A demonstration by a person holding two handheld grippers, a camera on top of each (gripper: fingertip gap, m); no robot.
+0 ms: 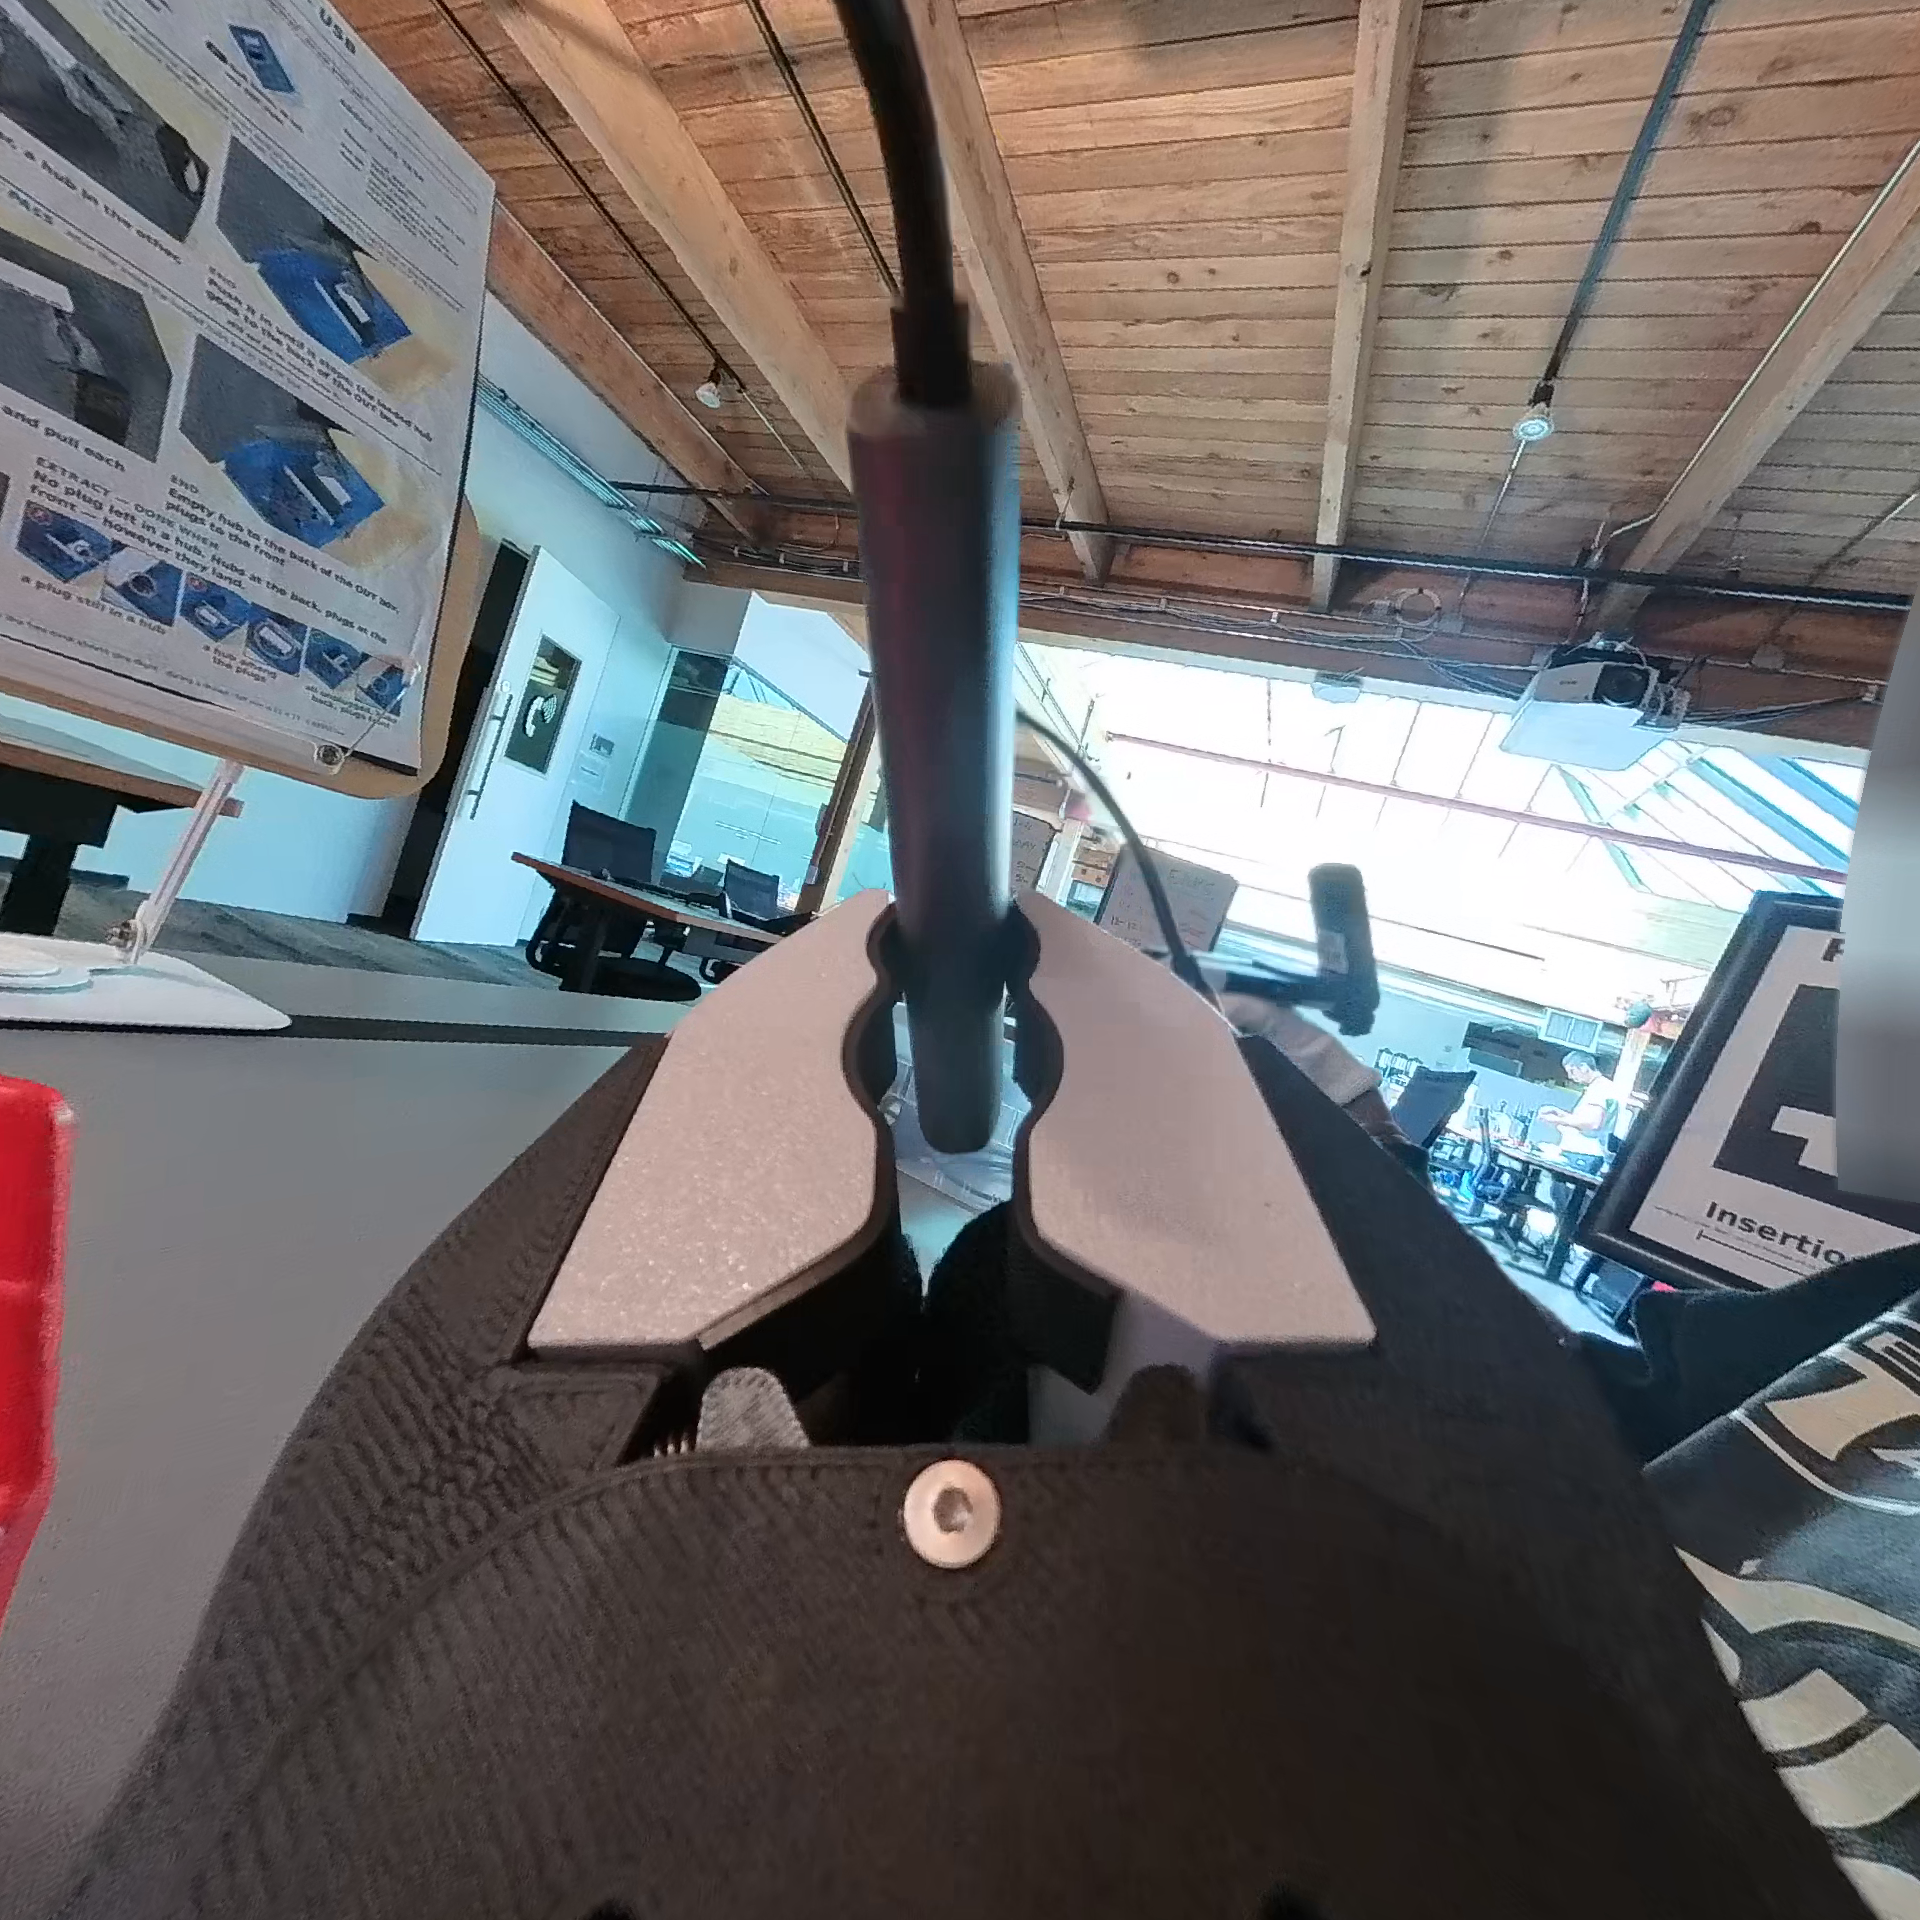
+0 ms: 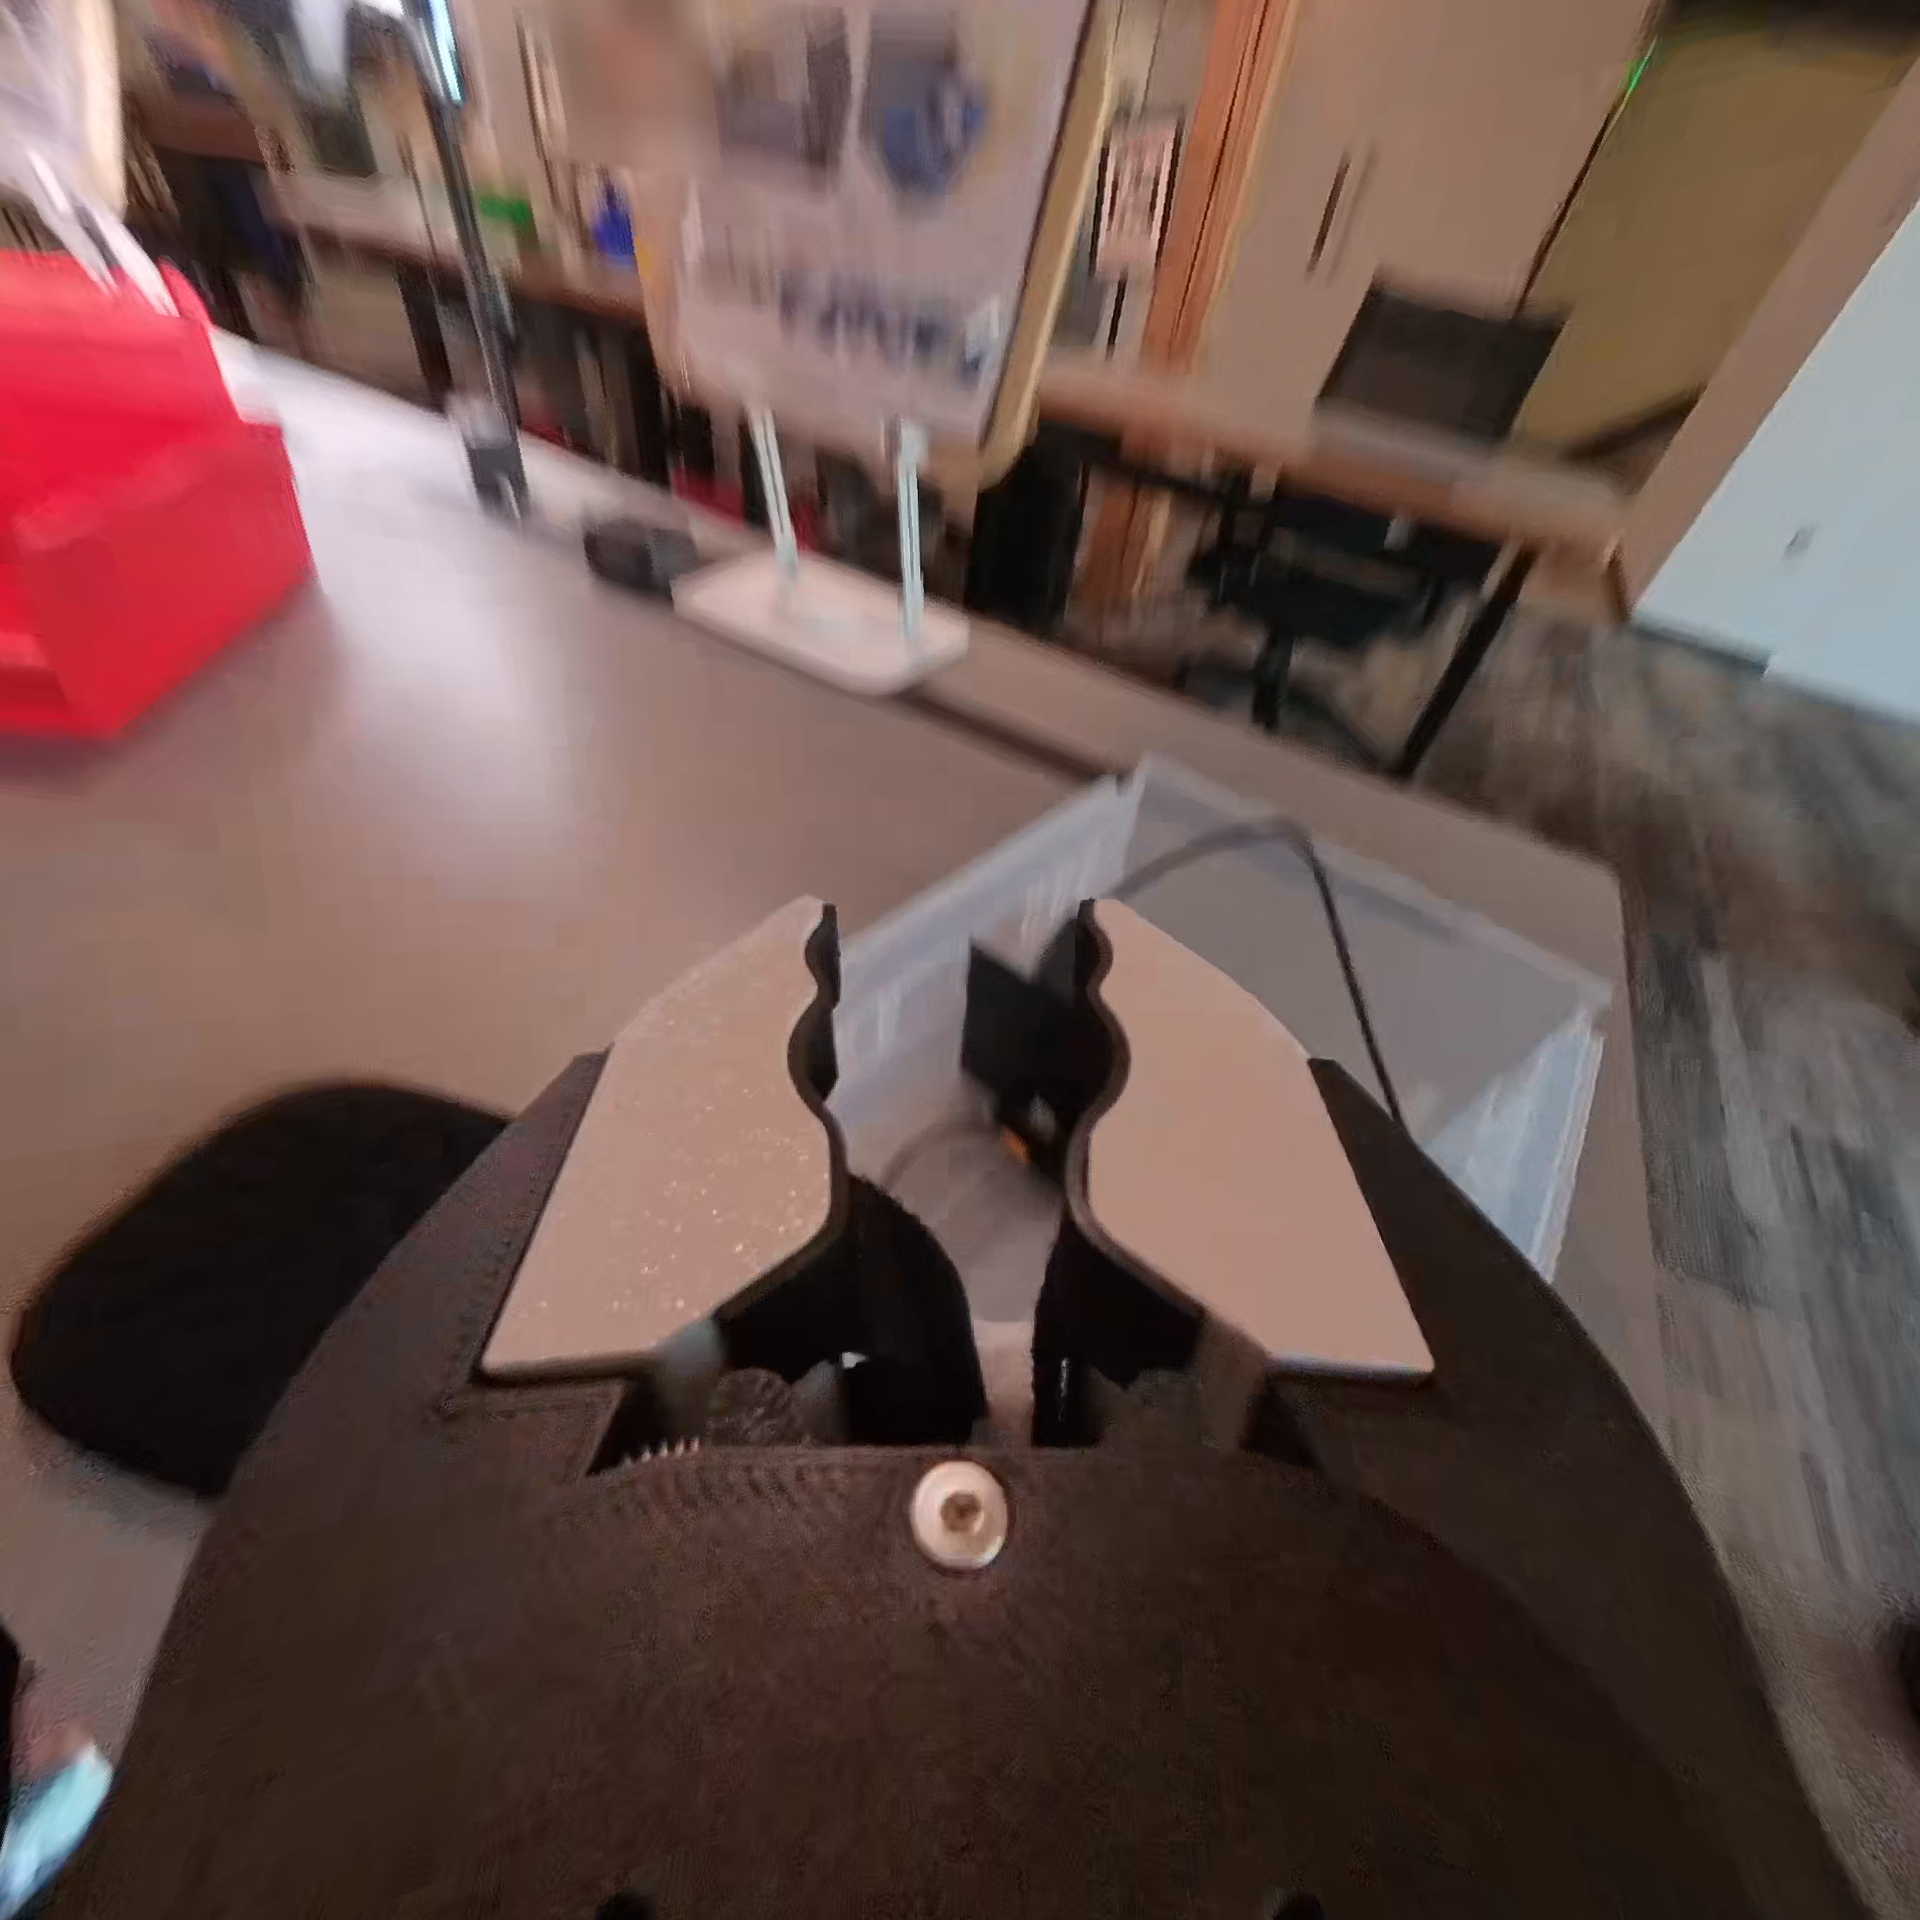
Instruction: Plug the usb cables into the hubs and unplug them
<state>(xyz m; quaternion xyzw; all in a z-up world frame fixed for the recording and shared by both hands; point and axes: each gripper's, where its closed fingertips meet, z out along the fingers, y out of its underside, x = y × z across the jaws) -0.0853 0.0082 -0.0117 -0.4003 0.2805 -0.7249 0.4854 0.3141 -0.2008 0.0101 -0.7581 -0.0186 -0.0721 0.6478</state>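
My left hand-held gripper [image 1: 951, 971] pinches the hub [image 1: 935, 748] upright. Right hand-held gripper [image 2: 956, 997] spread, above the bin [image 2: 1496, 1049]; I'd close squarely on a plug there.

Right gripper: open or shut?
Open. The right gripper shows a clear gap between its fingers, holding nothing, above the clear bin.

Left wrist view tilted ceilingward; right downward over table; both catch red bin [image 1: 31, 1299].
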